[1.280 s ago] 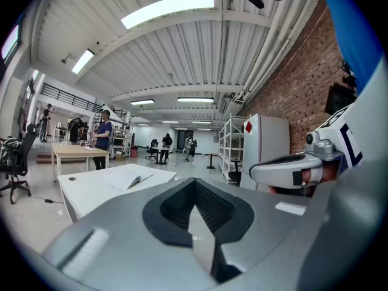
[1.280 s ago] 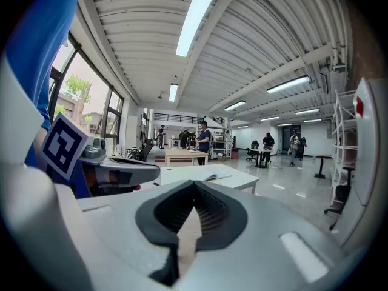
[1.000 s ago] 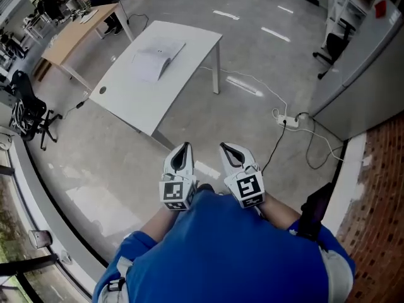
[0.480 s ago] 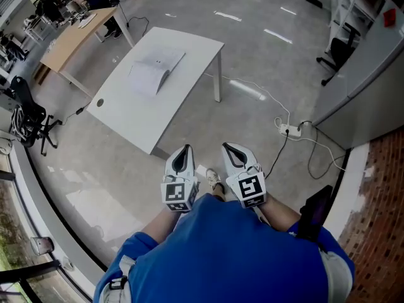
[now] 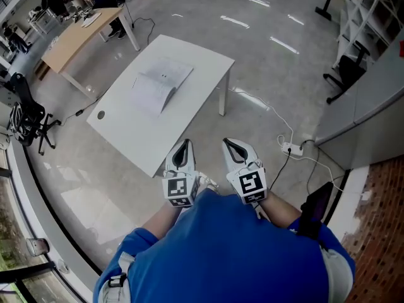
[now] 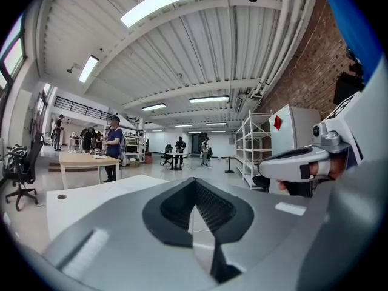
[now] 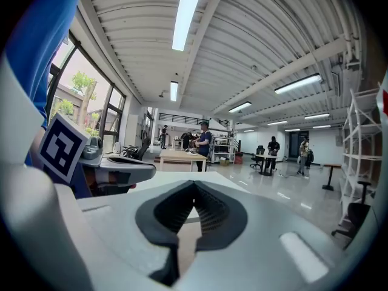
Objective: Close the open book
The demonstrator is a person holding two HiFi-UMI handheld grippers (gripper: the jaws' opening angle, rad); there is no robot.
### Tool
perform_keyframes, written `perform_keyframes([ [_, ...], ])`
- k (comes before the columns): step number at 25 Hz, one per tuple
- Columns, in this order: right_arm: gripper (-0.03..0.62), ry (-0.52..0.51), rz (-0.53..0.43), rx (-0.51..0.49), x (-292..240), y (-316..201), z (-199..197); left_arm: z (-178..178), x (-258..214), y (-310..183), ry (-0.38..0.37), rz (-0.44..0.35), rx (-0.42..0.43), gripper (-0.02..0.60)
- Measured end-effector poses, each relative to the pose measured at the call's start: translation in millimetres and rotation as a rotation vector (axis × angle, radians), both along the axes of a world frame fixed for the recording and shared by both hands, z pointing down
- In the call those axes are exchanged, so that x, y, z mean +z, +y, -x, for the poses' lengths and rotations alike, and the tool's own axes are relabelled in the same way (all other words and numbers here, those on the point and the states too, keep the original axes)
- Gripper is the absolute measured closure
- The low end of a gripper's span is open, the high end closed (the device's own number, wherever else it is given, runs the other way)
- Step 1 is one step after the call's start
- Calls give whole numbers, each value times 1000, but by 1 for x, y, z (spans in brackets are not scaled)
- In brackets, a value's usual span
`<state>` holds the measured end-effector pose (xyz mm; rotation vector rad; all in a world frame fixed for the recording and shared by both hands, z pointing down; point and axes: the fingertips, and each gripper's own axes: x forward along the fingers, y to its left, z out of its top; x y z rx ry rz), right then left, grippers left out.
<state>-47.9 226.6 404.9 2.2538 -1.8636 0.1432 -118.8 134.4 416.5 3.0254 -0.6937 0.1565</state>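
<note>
Open white-paged book [image 5: 161, 84] lies on the rectangular white table [image 5: 136, 131], in its far half, roughly midway between the two long edges and well clear of the near short edge. Its spread seems to run lengthwise along the table's long edges, towards the far right corner. One leaf lies flat and the other arches up beside the fold. Exactly how the fold runs is hard to tell at this range, and any print is too small to read. A small dark round spot [image 5: 101, 114] marks the table near its near left corner.

Both gripper views look low across the tabletop, where the grey jaw housings fill the foreground and the book cannot be made out.

The left gripper [image 5: 183, 151] and right gripper [image 5: 233, 150] sit side by side close to the person's blue-sleeved body, well short of the book. They point almost level towards the table's near short edge, marker cubes turned up. In the head view the left one's tip overlaps the table's near right corner.

In each gripper's own view the ribbed jaws are clenched tip to tip with nothing between them.
</note>
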Motion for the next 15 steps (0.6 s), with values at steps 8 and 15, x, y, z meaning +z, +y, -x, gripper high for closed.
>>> perform_keyframes([
  [8,591,4,1,-74,8,-65,-29,-19,11,-59,-24,12,-91,575],
  [15,591,49,-11,-185,10,-108,-59,-40,24,-92,-73,3,-207,575],
])
